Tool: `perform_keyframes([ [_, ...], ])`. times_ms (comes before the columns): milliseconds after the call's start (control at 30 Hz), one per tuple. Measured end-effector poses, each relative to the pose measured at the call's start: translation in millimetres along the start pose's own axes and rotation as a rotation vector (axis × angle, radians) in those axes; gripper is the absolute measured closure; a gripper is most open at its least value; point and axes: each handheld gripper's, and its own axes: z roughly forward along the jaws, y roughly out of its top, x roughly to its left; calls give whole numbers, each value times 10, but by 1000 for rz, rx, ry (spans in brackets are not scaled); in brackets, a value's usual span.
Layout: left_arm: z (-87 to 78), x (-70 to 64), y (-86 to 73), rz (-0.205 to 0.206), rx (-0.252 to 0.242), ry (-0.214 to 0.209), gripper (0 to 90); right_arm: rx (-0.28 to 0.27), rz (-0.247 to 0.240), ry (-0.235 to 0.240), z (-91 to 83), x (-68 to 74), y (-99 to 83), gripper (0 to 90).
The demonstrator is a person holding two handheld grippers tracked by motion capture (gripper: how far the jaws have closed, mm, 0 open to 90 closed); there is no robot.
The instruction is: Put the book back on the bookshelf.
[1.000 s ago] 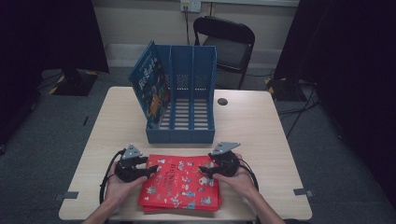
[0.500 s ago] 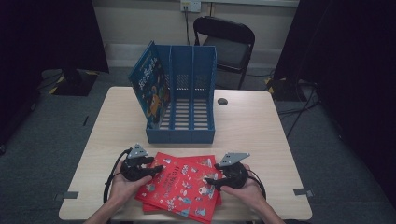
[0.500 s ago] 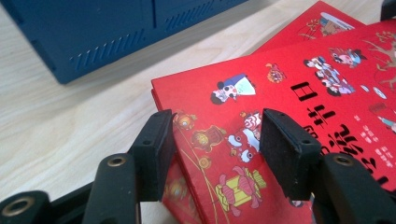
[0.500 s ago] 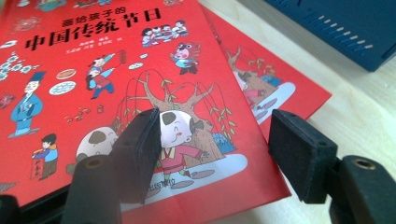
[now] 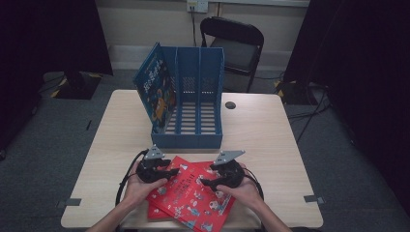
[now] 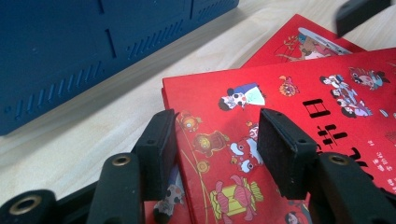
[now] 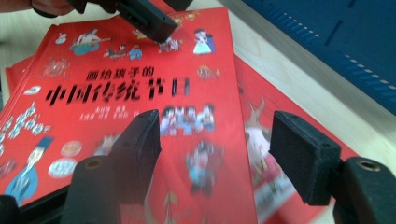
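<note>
Two red picture books lie at the table's front edge. The top red book [image 5: 193,198] [image 6: 289,121] [image 7: 140,88] sits askew on the lower red book [image 5: 180,162] [image 6: 299,42] [image 7: 271,93]. My left gripper [image 5: 167,173] [image 6: 219,144] is open, one jaw beside the top book's near left edge and the other over its cover. My right gripper [image 5: 207,183] [image 7: 217,149] is open too, its jaws straddling the top book's right edge above both covers. Behind them stands a blue file holder [image 5: 193,140] with a blue book [image 5: 154,92] leaning in its left slot.
The holder's middle and right slots hold nothing. A small black disc [image 5: 230,105] lies on the table [image 5: 270,135] to its right. A black folding chair [image 5: 237,43] stands behind the table. Cables trail from both grippers toward the front edge.
The top red book has turned askew on the lower one and slid toward the front. Both hands have shifted toward the front edge, the right one more.
</note>
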Motion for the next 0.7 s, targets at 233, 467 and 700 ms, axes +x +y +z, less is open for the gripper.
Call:
perform_keyframes([
  [233,-114,-43,-98,-9,21,-31,400,25,18,29,140,-18,-21,357],
  [467,-370,-182,-319,13,63,-43,306,27,19,31,118,-9,-35,366],
  [700,-516,-260,-420,75,88,-58,274,26,22,34,125,-16,-34,361],
])
